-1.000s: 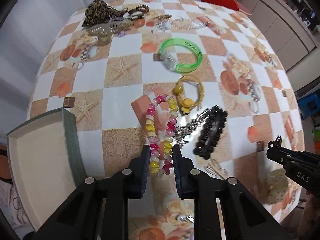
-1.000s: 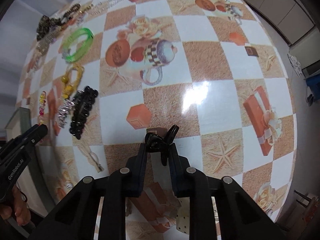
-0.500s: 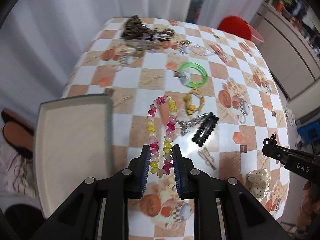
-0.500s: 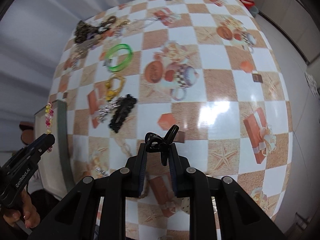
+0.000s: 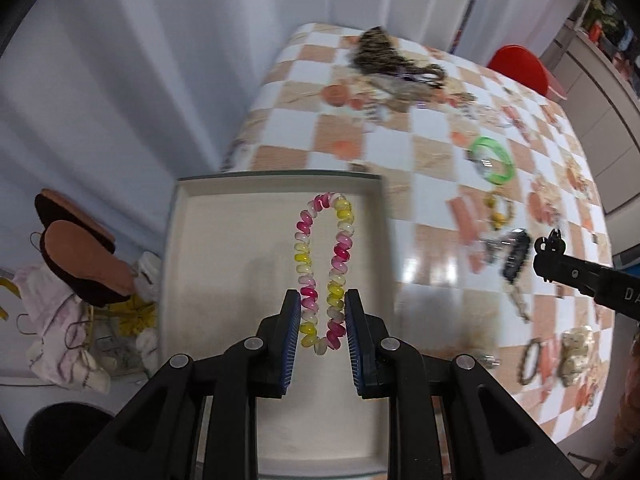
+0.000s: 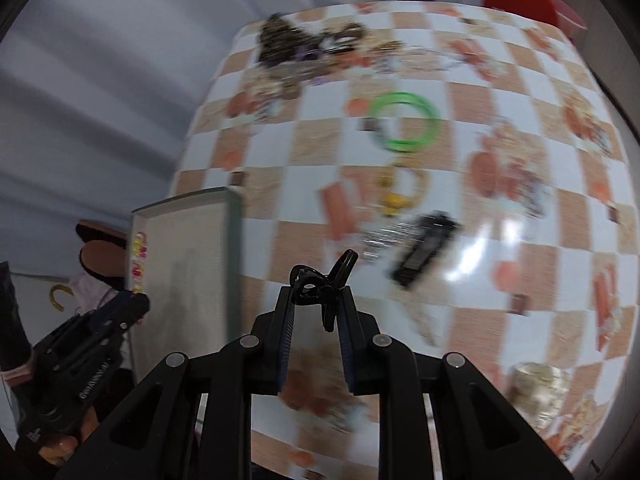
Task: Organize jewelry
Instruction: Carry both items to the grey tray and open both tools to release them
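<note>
My left gripper is shut on a pink, yellow and white spiral bracelet, which hangs over the grey tray at the table's left edge. In the right wrist view my right gripper is shut on a small black hair claw, above the checkered table just right of the tray. The left gripper shows there at lower left with the bracelet over the tray. The right gripper's tip enters the left wrist view from the right.
On the tablecloth lie a green bangle, a yellow band, a black clip, a silver piece and a pile of accessories at the far end. A red chair stands behind. Slippers and clothes lie on the floor left.
Both grippers have swung left and risen. The bracelet went from over the table to over the tray. The hair claw moved left toward the tray. Both grips are unchanged.
</note>
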